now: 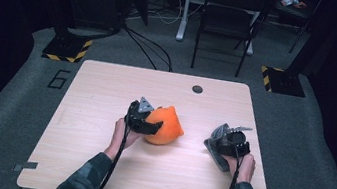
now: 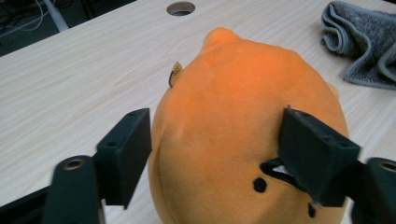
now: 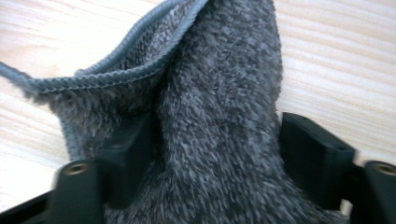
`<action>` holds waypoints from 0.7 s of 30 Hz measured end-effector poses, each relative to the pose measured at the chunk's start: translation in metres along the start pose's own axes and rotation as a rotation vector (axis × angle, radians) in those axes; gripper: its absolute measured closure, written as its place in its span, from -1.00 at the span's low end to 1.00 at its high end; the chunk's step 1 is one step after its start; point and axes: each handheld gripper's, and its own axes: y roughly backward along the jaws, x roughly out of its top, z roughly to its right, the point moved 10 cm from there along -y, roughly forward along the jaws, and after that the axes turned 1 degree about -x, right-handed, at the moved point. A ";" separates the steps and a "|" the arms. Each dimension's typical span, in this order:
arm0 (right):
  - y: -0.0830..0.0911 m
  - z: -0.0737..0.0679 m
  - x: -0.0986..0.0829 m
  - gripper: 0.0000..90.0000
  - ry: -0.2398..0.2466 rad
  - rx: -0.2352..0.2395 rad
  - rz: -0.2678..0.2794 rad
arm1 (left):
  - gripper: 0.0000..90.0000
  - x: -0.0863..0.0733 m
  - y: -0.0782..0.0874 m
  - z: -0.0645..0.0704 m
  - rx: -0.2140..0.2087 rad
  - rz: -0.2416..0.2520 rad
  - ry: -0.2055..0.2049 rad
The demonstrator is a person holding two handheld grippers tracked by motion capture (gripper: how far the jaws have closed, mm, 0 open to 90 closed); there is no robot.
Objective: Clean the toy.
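High view: person's two forearms are coming in from the bottom edge over a light wooden table (image 1: 95, 164). Left gripper (image 1: 148, 122) is sitting near table centre, pressing against the near-left side of an orange plush toy (image 1: 166, 127), which is resting on the tabletop. Right gripper (image 1: 230, 143) is lying well apart to the right, near the table's right edge, over a grey towel (image 1: 215, 141) bunched under it. Round cable hole (image 1: 197, 89) is showing near the far edge. Black folding chair (image 1: 228, 17) is standing on the floor behind the table.

Left gripper view: left gripper (image 2: 215, 154) is straddling the orange plush toy (image 2: 233, 107), jaws spread wide with one on each flank, both touching the fabric; looks like a squeeze on the toy, though not deforming it much. Small black markings are showing on the plush near the right jaw. Grey towel (image 2: 364, 46) is lying crumpled at upper right, apart from the toy. Cable hole (image 2: 180, 8) is at top.

Right gripper view: right gripper (image 3: 215, 158) is pinching the grey towel (image 3: 219, 93), a thick fold of it filling the gap between both jaws, stitched hem running across upper left. Towel is lying on the wooden table (image 3: 345, 56).
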 end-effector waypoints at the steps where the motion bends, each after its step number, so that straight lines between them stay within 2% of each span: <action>1: 0.002 0.000 0.001 -0.53 -0.004 0.004 0.003 | -0.54 0.001 0.000 -0.001 0.007 0.010 0.001; 4: 0.011 0.000 0.004 -0.65 -0.013 0.013 0.026 | -0.65 0.005 0.006 -0.003 0.013 0.028 0.014; 6: 0.019 0.000 0.008 -0.67 -0.017 0.023 0.052 | -0.67 0.007 0.012 -0.006 0.028 0.047 0.011; 10: 0.035 -0.004 0.014 -0.73 -0.010 0.044 0.093 | -0.72 0.012 0.022 -0.007 0.028 0.068 0.021; 14: 0.052 -0.008 0.017 -0.78 -0.004 0.061 0.132 | -0.78 0.016 0.038 -0.008 0.038 0.086 0.013; 17: 0.062 -0.010 0.015 -0.81 0.007 0.069 0.149 | -0.83 0.014 0.049 -0.010 0.051 0.093 0.006; 21: 0.075 -0.009 0.011 -0.84 0.016 0.081 0.176 | -0.91 0.008 0.066 -0.016 0.069 0.103 0.017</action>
